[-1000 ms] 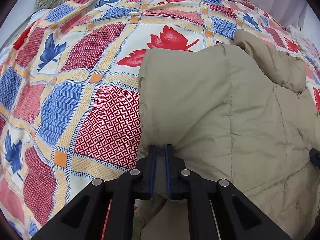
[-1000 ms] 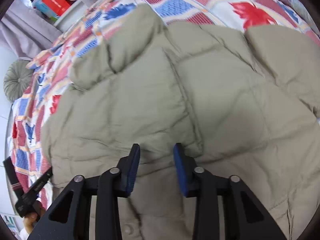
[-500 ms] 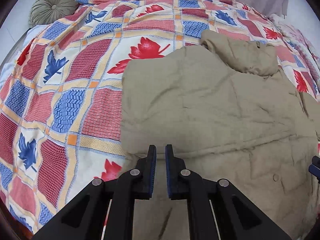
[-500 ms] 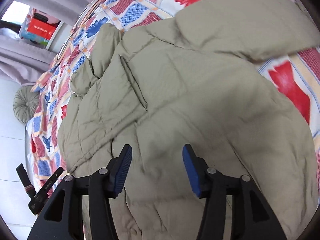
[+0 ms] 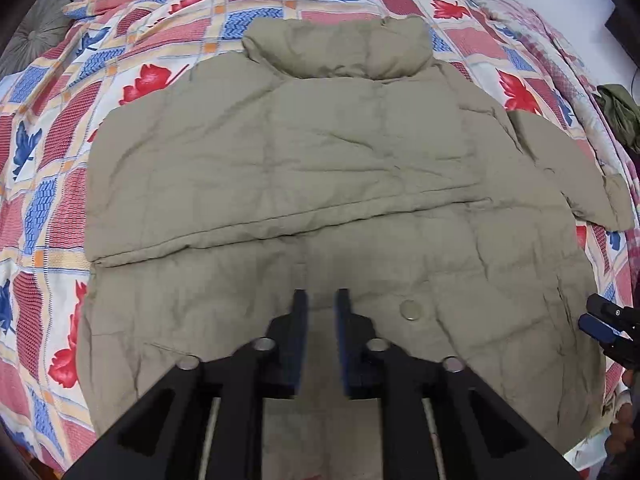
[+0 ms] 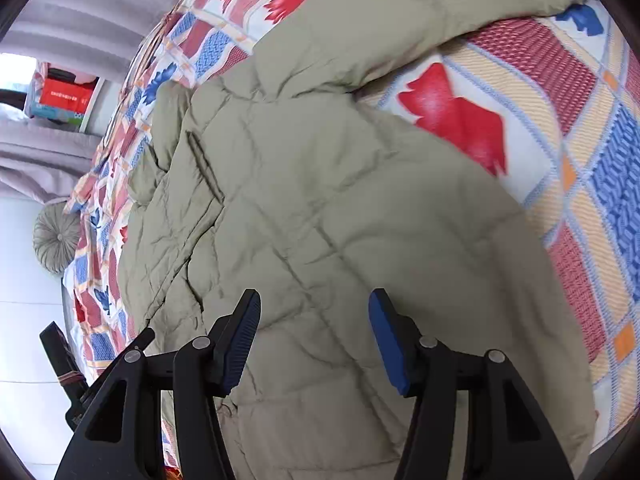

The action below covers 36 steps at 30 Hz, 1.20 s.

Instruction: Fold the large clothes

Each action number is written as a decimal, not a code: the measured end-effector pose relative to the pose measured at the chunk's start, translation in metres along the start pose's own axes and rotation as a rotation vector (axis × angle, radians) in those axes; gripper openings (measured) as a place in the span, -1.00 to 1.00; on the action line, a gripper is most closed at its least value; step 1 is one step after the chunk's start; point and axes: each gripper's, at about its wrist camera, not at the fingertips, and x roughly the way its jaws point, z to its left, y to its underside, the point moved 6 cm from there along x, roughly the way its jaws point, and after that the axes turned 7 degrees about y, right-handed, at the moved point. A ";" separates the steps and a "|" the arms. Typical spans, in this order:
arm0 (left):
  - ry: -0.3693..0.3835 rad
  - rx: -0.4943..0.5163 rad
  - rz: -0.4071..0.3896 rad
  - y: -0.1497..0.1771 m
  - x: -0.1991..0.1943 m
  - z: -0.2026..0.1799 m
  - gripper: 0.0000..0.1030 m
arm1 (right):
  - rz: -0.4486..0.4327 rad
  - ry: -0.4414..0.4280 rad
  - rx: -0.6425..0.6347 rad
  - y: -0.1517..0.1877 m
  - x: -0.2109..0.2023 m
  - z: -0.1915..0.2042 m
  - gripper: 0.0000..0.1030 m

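A puffy khaki quilted jacket (image 5: pixel 320 168) is spread on a patchwork leaf-print bed (image 5: pixel 60 184), one sleeve folded across. Left gripper (image 5: pixel 320 312) fingers are opening, empty; right gripper (image 6: pixel 314 320) fingers are parted, empty.

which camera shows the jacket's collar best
The left wrist view. There the puffy collar lies whole along the far edge of the khaki jacket, facing the camera. The right wrist view shows it only edge-on, a bunched fold at the jacket's far left.
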 end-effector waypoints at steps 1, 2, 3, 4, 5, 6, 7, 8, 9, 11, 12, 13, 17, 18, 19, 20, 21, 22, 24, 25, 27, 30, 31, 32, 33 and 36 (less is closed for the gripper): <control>-0.010 -0.004 0.003 0.000 0.001 -0.007 0.91 | -0.003 -0.001 0.006 -0.001 -0.003 -0.006 0.18; -0.034 -0.007 -0.027 -0.001 0.000 -0.013 0.97 | -0.006 -0.001 0.012 -0.002 -0.005 -0.011 0.18; -0.039 0.007 -0.034 -0.002 0.002 -0.022 0.99 | -0.009 -0.002 0.020 -0.004 -0.008 -0.017 0.18; -0.033 0.026 -0.030 -0.002 0.007 -0.030 0.99 | -0.011 -0.004 0.026 -0.005 -0.010 -0.022 0.18; -0.041 0.036 -0.027 -0.003 0.010 -0.039 0.99 | -0.014 -0.007 0.034 -0.007 -0.012 -0.027 0.18; -0.048 0.043 -0.021 -0.003 0.013 -0.045 0.99 | -0.018 -0.010 0.040 -0.009 -0.015 -0.033 0.18; -0.051 0.052 -0.013 -0.004 0.017 -0.051 0.99 | -0.022 -0.010 0.044 -0.010 -0.017 -0.038 0.18; -0.058 0.061 -0.012 -0.005 0.020 -0.058 0.99 | -0.023 -0.009 0.050 -0.012 -0.019 -0.043 0.18; -0.069 0.071 -0.016 -0.007 0.022 -0.064 0.99 | -0.025 -0.011 0.058 -0.013 -0.021 -0.048 0.18; -0.086 0.093 -0.014 -0.011 0.024 -0.075 0.99 | -0.029 -0.023 0.075 -0.019 -0.025 -0.060 0.20; -0.088 0.098 -0.011 -0.012 0.027 -0.082 0.99 | -0.031 -0.030 0.081 -0.021 -0.027 -0.064 0.44; -0.079 0.099 -0.001 -0.012 0.028 -0.087 0.99 | -0.040 -0.038 0.088 -0.024 -0.030 -0.069 0.67; -0.055 0.107 0.025 -0.007 0.027 -0.112 0.99 | -0.072 -0.041 0.103 -0.042 -0.041 -0.091 0.68; -0.056 0.111 0.024 -0.007 0.028 -0.119 0.99 | -0.079 -0.051 0.113 -0.047 -0.044 -0.096 0.68; -0.051 0.113 0.025 -0.007 0.028 -0.125 0.99 | -0.084 -0.064 0.125 -0.053 -0.047 -0.103 0.69; -0.048 0.112 0.026 -0.007 0.029 -0.130 0.99 | -0.087 -0.074 0.135 -0.058 -0.050 -0.109 0.69; -0.047 0.111 0.027 -0.008 0.030 -0.135 0.99 | -0.092 -0.085 0.148 -0.065 -0.052 -0.116 0.70; -0.045 0.111 0.029 -0.008 0.031 -0.141 0.99 | -0.098 -0.097 0.161 -0.071 -0.053 -0.121 0.70; -0.042 0.116 0.034 -0.009 0.035 -0.151 0.99 | -0.112 -0.148 0.204 -0.085 -0.056 -0.135 0.70; -0.048 0.121 0.035 -0.010 0.037 -0.157 0.99 | -0.125 -0.175 0.225 -0.091 -0.057 -0.140 0.70; -0.049 0.130 0.040 -0.011 0.041 -0.167 0.99 | -0.179 -0.213 0.269 -0.107 -0.065 -0.154 0.70; -0.044 0.129 0.054 -0.013 0.049 -0.180 0.99 | -0.192 -0.195 0.313 -0.129 -0.068 -0.175 0.71; -0.043 0.127 0.057 -0.013 0.051 -0.183 0.99 | -0.187 -0.197 0.339 -0.137 -0.066 -0.183 0.71; -0.045 0.125 0.059 -0.014 0.053 -0.186 0.99 | -0.184 -0.208 0.370 -0.145 -0.065 -0.191 0.71; -0.046 0.124 0.060 -0.015 0.055 -0.189 0.99 | -0.187 -0.218 0.400 -0.154 -0.064 -0.199 0.71; -0.048 0.127 0.063 -0.017 0.060 -0.196 0.99 | -0.217 -0.240 0.449 -0.177 -0.061 -0.215 0.71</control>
